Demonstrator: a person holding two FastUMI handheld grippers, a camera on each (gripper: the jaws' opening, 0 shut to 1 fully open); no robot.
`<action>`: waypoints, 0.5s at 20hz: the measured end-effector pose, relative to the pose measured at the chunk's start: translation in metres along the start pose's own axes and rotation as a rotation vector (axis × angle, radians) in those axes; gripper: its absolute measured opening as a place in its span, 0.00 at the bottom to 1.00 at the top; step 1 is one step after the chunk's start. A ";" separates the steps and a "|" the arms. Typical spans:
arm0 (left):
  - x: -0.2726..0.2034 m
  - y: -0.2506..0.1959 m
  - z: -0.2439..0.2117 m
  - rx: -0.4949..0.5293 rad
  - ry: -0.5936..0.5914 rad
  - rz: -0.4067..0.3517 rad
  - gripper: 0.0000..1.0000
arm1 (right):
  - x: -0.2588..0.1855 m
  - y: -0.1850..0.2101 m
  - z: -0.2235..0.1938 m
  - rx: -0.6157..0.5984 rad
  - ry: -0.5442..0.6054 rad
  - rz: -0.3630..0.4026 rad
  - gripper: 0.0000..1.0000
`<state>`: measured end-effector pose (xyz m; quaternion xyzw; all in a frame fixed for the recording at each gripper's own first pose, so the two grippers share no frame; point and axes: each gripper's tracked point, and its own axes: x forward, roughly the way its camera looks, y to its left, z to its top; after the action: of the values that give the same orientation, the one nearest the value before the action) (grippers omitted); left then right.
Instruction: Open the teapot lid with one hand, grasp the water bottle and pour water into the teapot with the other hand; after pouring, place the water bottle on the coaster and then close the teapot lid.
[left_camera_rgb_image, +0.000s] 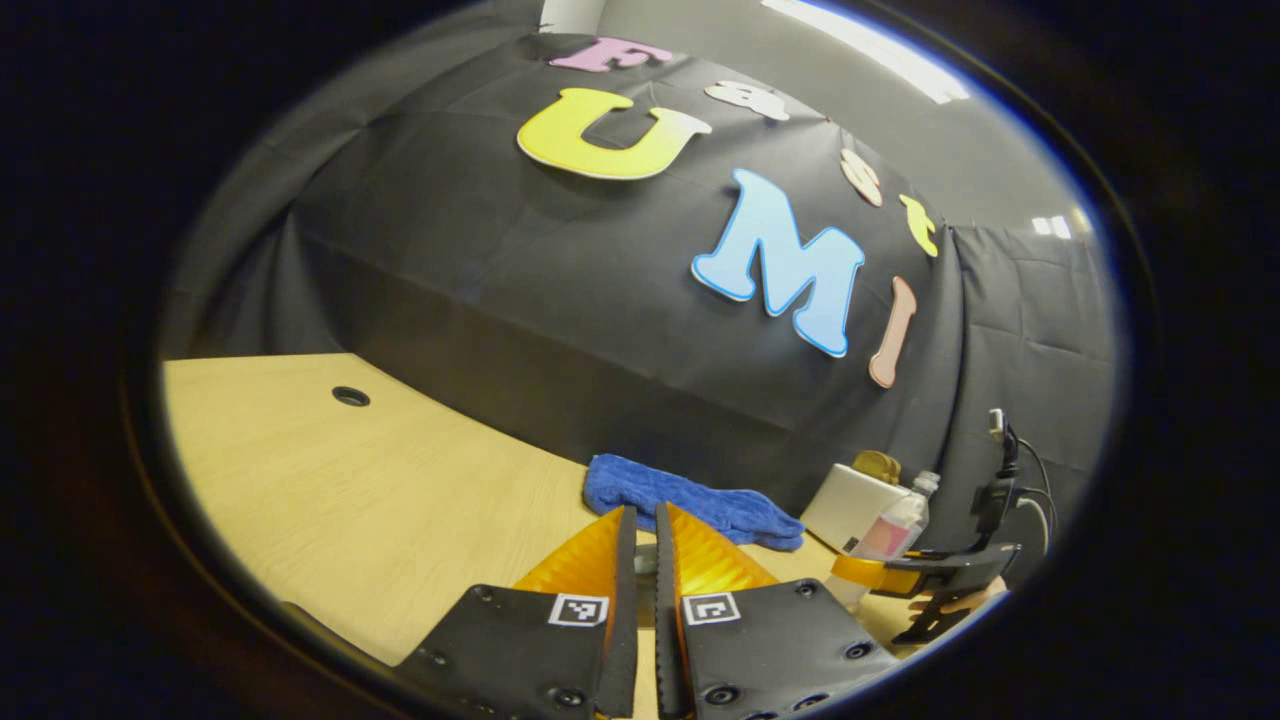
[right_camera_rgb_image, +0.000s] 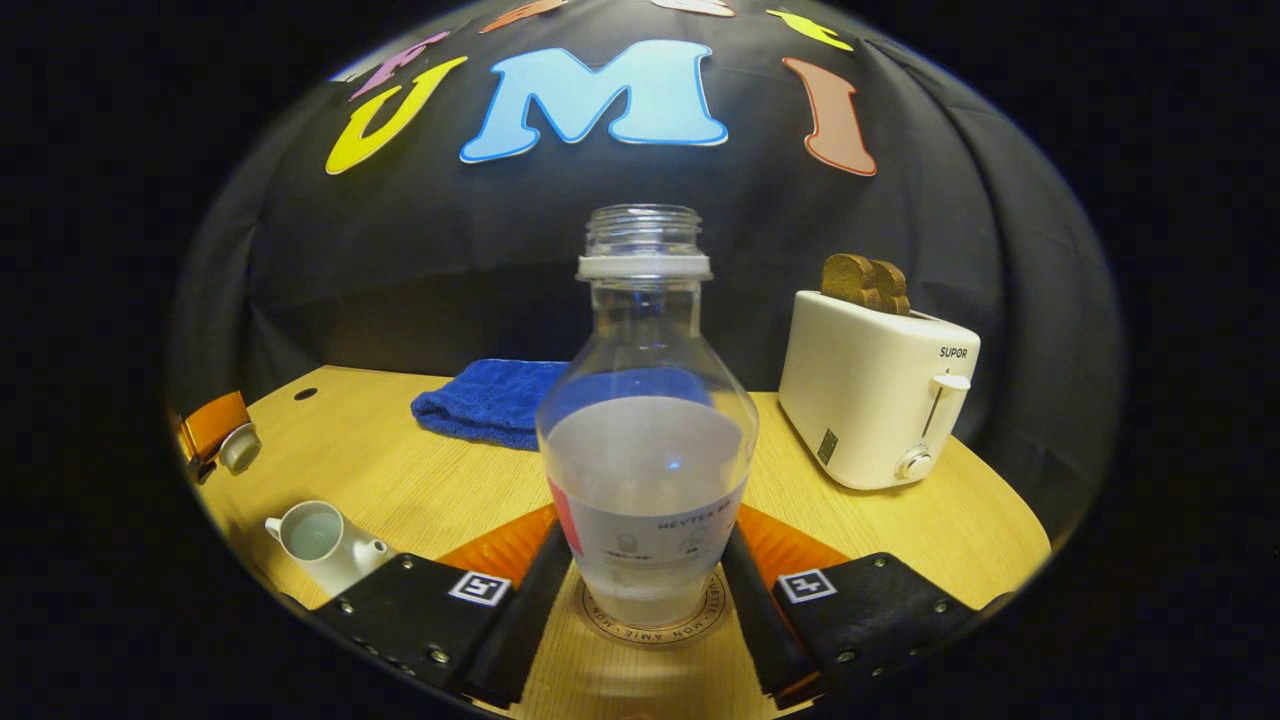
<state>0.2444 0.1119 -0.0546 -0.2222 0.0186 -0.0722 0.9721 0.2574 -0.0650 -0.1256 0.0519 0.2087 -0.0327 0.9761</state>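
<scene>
Standing on the coaster (right_camera_rgb_image: 655, 622), the bottle (right_camera_rgb_image: 645, 440) is upright and about half full, with no cap on it. The right gripper (right_camera_rgb_image: 645, 590) has one finger at each side of the bottle's base; they look to be touching the label, but I cannot tell if they press it or have let go. If the fingers pull back unevenly, one can drag the base off the coaster or tip the bottle, and water will spill from the open neck onto the table (right_camera_rgb_image: 900, 520).

The teapot (right_camera_rgb_image: 325, 545) sits open near the table's left front edge. The left gripper (left_camera_rgb_image: 640, 565) is almost closed on a small pale thing between its fingers; I judge it is the lid (right_camera_rgb_image: 240, 448). This grip is narrow, so the lid can slip, or land tilted on the rim and knock the light teapot.
</scene>
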 end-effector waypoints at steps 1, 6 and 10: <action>-0.001 0.000 0.001 0.000 -0.001 0.001 0.17 | -0.002 -0.001 0.003 0.001 -0.003 -0.007 1.00; -0.002 -0.003 0.003 -0.002 -0.006 -0.005 0.17 | -0.017 -0.003 0.005 0.007 -0.040 -0.031 0.98; -0.004 -0.008 0.004 0.001 -0.007 -0.015 0.17 | -0.051 -0.002 0.002 0.004 -0.087 -0.038 0.98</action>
<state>0.2397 0.1070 -0.0479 -0.2221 0.0137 -0.0785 0.9718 0.2115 -0.0648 -0.1034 0.0483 0.1670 -0.0537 0.9833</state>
